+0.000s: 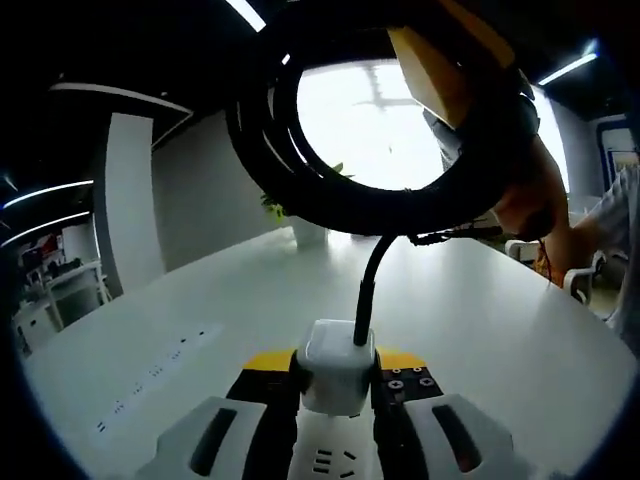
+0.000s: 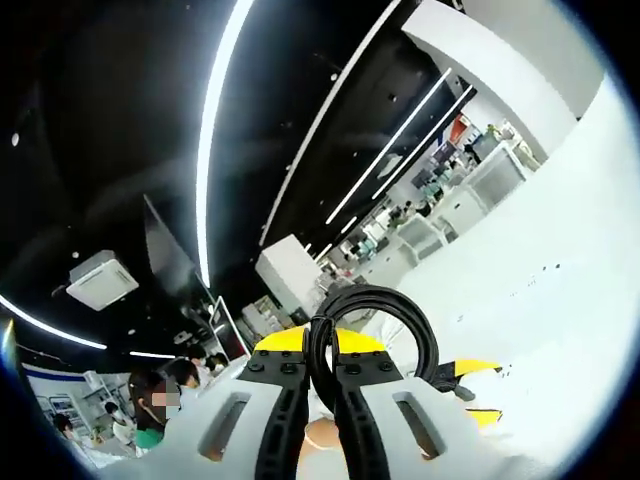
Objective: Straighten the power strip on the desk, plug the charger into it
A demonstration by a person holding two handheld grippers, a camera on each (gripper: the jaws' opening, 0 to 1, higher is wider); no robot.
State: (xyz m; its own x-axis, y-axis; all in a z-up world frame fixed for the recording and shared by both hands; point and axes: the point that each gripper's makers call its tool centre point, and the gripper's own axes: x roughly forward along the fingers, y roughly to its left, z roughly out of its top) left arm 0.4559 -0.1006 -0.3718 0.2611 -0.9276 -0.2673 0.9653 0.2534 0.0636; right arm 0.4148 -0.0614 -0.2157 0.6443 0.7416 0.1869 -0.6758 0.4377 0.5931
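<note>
Left gripper view is badly backlit: the window [image 1: 375, 120] at 12 o'clock is blown out to pure white, so the cable [image 1: 300, 150] looped in front of it reads as a black silhouette with no detail. The desk [image 1: 480, 310] picks up soft, even daylight, with barely any shadow. Straight lines bow hard toward the edges, typical fisheye.

Right gripper view is mostly a dark ceiling, cut by long light strips [image 2: 215, 130] that glare and curve from 9 round to 1 o'clock. The desk at 3 o'clock is overexposed. The background looks soft and tiny.
</note>
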